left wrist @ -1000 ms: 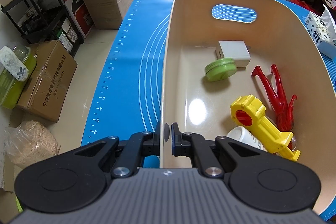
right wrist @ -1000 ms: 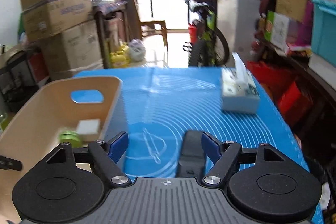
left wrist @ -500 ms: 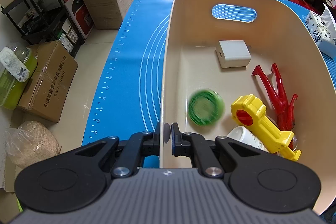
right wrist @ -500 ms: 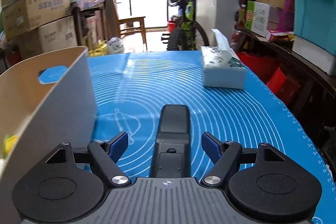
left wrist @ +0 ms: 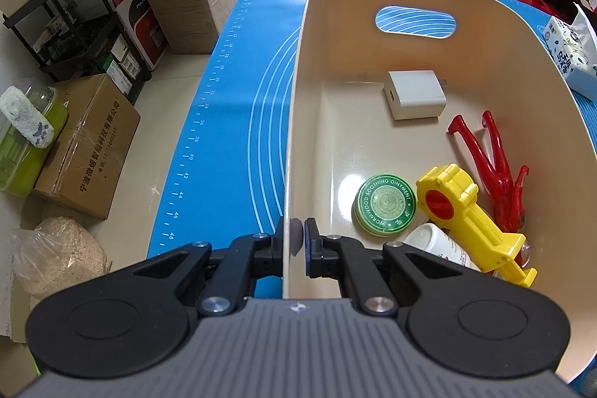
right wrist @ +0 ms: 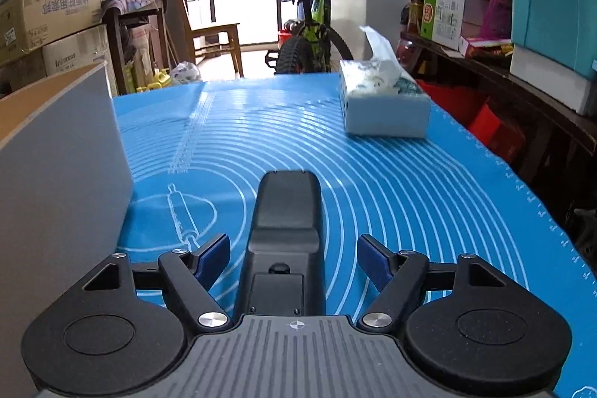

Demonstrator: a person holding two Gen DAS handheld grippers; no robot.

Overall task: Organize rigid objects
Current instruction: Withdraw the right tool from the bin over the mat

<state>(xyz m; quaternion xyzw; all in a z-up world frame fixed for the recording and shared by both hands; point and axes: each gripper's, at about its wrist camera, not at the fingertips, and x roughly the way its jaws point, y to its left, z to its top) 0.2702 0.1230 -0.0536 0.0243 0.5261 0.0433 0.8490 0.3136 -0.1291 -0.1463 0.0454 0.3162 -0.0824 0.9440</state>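
In the left wrist view, my left gripper (left wrist: 294, 237) is shut on the near left wall of the beige bin (left wrist: 298, 99). Inside the bin lie a white charger block (left wrist: 416, 94), a green ointment tin (left wrist: 384, 204), a yellow toy (left wrist: 466, 215), a red plastic figure (left wrist: 488, 163) and a white bottle (left wrist: 440, 245). In the right wrist view, my right gripper (right wrist: 293, 260) is open and low over the blue mat (right wrist: 410, 193). A long black device (right wrist: 287, 207) lies between its blue pads, with gaps on both sides. The bin's outer wall (right wrist: 63, 174) stands to the left.
A tissue box (right wrist: 384, 103) sits on the mat at the far right, also seen as the tissue box (left wrist: 571, 58) beyond the bin. Cardboard boxes (left wrist: 86, 144), a rack and a bicycle (right wrist: 313, 36) surround the table. The mat's right edge drops off near shelves.
The green tin rolled from beside the charger to the near end of the bin and now lies flat. My right gripper came down around the black device. The left gripper stayed put.
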